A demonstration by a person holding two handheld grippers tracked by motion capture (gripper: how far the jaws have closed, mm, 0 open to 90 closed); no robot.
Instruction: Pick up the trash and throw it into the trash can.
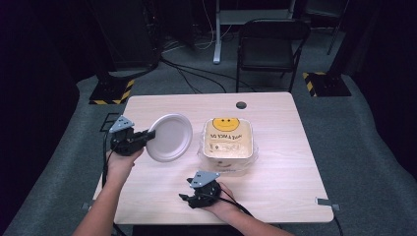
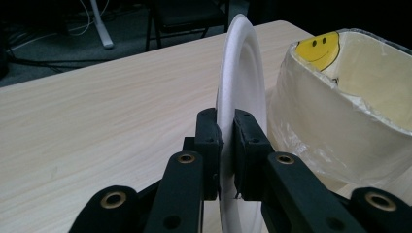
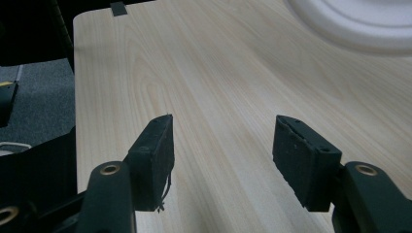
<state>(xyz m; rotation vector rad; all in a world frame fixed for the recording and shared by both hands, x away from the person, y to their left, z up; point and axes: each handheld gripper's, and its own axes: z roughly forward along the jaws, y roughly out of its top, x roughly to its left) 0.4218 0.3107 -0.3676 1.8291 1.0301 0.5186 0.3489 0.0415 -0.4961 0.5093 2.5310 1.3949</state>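
Pinching rim of white foam plate [image 2: 241,73] with left gripper [image 2: 226,145], held tilted above table [image 1: 275,182] beside smiley container [image 1: 227,139]; probably light, dentable, best gripped at rim; right gripper [image 3: 221,160] fingers apart, empty.

On the table [image 1: 275,172], the plate [image 1: 170,137] lay just left of the container [image 1: 228,140], the left gripper [image 1: 145,137] at its left rim, the right gripper [image 1: 184,198] nearer the front edge.
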